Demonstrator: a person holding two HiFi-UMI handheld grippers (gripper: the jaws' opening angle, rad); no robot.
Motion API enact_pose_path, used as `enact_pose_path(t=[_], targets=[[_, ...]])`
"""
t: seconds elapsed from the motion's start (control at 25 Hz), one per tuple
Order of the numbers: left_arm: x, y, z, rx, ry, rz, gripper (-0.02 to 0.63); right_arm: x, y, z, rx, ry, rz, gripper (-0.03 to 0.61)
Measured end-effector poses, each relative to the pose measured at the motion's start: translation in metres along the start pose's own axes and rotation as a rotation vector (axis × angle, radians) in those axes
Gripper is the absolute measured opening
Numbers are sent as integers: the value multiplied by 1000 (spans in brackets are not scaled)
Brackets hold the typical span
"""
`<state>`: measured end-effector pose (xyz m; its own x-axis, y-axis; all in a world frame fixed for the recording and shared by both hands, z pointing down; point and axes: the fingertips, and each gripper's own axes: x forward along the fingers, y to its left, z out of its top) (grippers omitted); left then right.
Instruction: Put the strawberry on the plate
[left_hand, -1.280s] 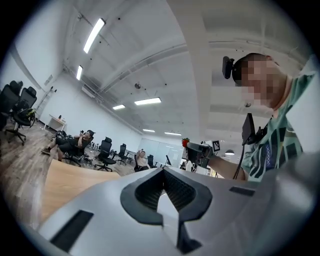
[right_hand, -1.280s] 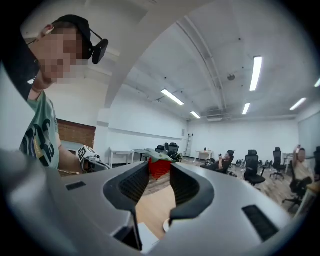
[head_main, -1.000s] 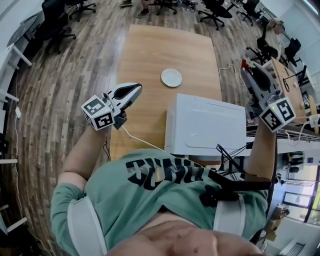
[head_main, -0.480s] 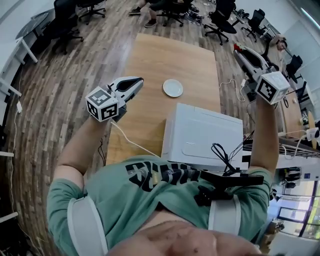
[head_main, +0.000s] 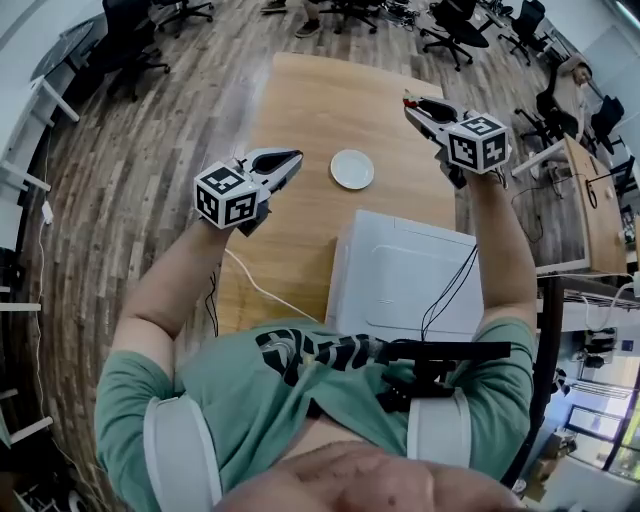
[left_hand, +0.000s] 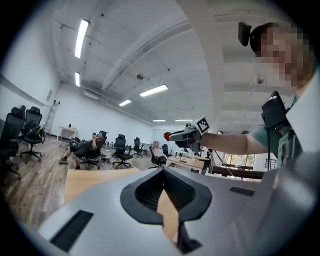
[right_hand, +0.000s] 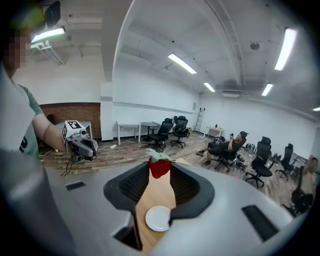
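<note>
A red strawberry (right_hand: 160, 167) with green leaves is pinched at the tips of my right gripper (right_hand: 160, 175), which is shut on it. In the head view the right gripper (head_main: 415, 103) hangs in the air over the table's right side, with the strawberry (head_main: 408, 98) at its tip. The small white plate (head_main: 352, 169) lies on the wooden table (head_main: 300, 100), below and left of that gripper; the plate (right_hand: 158, 218) also shows beneath the right jaws. My left gripper (head_main: 288, 160) is held above the table's left edge, shut and holding nothing, as the left gripper (left_hand: 162, 172) view shows.
A large white box (head_main: 410, 275) stands at the table's near end, between my arms. A white cable (head_main: 262, 285) runs off its left side. Office chairs (head_main: 450, 25) and seated people are beyond the table's far end. Desks (head_main: 585, 190) stand to the right.
My right gripper has swung left and forward with the strawberry, from beside the white box to above the table near the plate. The left gripper has shifted slightly right.
</note>
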<state>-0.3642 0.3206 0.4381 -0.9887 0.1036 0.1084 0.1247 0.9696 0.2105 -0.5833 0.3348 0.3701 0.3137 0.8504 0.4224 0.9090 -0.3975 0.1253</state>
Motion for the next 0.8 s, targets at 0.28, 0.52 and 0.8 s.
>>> enact_pose_path(t=[0.28,0.52,0.8], targets=[[41,39,-61,-99,101,-2,5,96,-20,-118,81,201,48,137],[72,68,-109,-133,143,-21,5,164,-39,-216,133,380,73,137],[81,83,-156,-168,185,-33,5,218,-24,-293,152,518,120,137]])
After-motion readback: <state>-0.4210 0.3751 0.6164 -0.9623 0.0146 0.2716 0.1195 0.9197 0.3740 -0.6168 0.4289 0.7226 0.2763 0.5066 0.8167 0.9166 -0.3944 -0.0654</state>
